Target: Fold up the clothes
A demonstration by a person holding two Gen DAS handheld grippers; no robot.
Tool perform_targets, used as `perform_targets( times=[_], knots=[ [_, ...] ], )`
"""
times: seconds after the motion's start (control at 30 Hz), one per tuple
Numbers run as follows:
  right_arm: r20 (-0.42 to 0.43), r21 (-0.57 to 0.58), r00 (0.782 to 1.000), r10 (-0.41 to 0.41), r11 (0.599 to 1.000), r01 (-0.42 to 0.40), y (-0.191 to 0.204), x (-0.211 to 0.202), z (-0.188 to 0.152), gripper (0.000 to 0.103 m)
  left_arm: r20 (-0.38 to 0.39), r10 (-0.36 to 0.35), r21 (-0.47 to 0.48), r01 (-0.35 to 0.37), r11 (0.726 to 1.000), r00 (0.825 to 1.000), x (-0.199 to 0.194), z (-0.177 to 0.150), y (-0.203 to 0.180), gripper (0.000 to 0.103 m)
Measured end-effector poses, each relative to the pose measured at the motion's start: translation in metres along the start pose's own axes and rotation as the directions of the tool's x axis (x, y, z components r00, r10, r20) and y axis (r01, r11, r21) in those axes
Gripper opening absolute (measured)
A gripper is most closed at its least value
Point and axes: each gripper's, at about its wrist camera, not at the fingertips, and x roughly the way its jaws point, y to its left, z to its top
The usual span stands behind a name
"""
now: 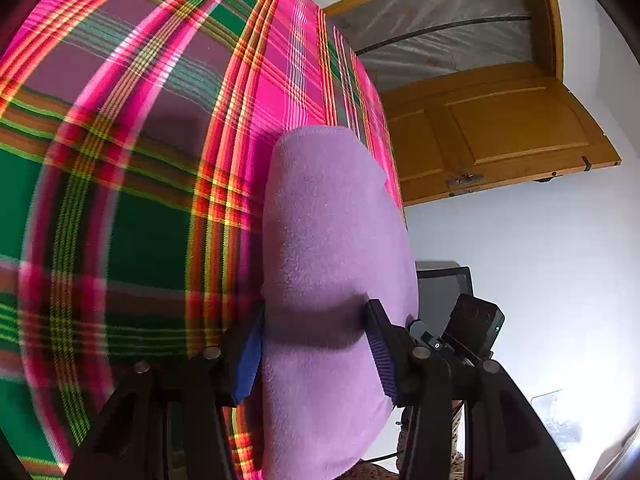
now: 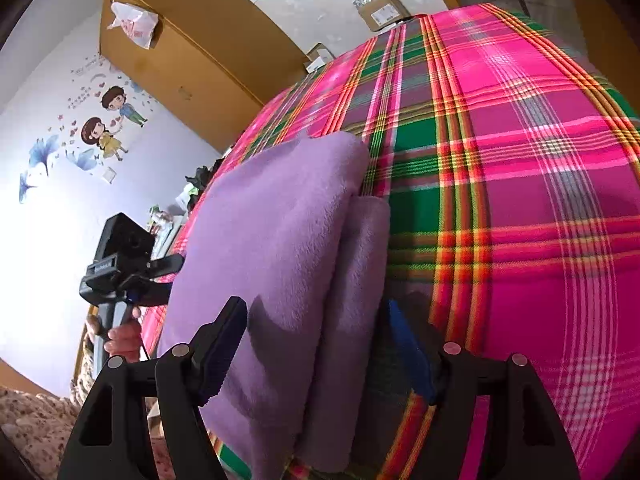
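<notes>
Between the left gripper (image 1: 314, 354) jaws, low centre of the left wrist view: folded lilac fleece garment (image 1: 332, 264), clamped from both sides. Right gripper (image 2: 316, 354) straddles the same garment's layered edge with jaws spread; contact with the pads cannot be told. Beneath: pink-green plaid sheet (image 1: 120, 160), motion-blurred at left. Upper right: wooden door (image 1: 500, 136), partly cut off.

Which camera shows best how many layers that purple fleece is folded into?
The right wrist view: the purple fleece shows its stacked folded edges side on, between the right tongs. The left wrist view shows the fleece only as one smooth rounded bulge pinched in the left tongs.
</notes>
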Motion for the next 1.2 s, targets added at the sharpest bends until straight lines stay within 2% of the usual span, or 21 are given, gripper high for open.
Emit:
perform_targets(
  times=[0.27, 0.47, 0.53, 0.57, 0.67, 0.8, 1.0, 1.2],
  knots=[
    [-0.012, 0.014, 1.0, 0.021, 1.0, -0.021, 0.002, 0.011, 0.009, 0.075, -0.018, -0.029, -0.024, 0.028, 0.999, 0.999, 0.007, 0.004, 0.002, 0.05],
    [-0.001, 0.025, 1.0, 0.0, 1.0, 0.0, 0.007, 0.015, 0.011, 0.075, -0.019, -0.063, -0.049, 0.062, 0.997, 0.998, 0.008, 0.007, 0.007, 0.043],
    [0.001, 0.018, 1.0, -0.007, 1.0, 0.007, 0.011, 0.016, 0.011, 0.07, -0.016, -0.062, -0.041, 0.062, 0.997, 0.998, 0.006, 0.008, 0.007, 0.041],
    [0.004, 0.009, 1.0, -0.004, 1.0, 0.004, 0.014, 0.017, 0.01, 0.063, -0.016, -0.059, -0.033, 0.058, 0.998, 0.998, 0.005, 0.008, 0.005, 0.039],
    [0.016, -0.009, 1.0, -0.002, 1.0, 0.002, 0.022, 0.021, 0.008, 0.05, -0.009, -0.049, -0.007, 0.049, 0.999, 0.999, 0.002, 0.009, -0.002, 0.035],
    [0.04, -0.024, 0.999, 0.008, 1.0, -0.007, 0.034, 0.023, 0.013, 0.035, 0.011, -0.022, 0.032, 0.022, 0.999, 1.0, -0.004, 0.013, -0.012, 0.034],
    [0.071, -0.041, 0.997, 0.029, 0.999, -0.026, 0.05, 0.031, 0.021, 0.032, 0.065, -0.02, 0.045, 0.017, 0.999, 0.998, -0.028, 0.027, -0.011, 0.033],
    [0.048, -0.062, 0.997, 0.054, 0.997, -0.051, 0.067, 0.058, 0.04, 0.032, 0.123, 0.001, 0.033, -0.005, 0.999, 0.992, -0.058, 0.046, -0.001, 0.033]
  ],
)
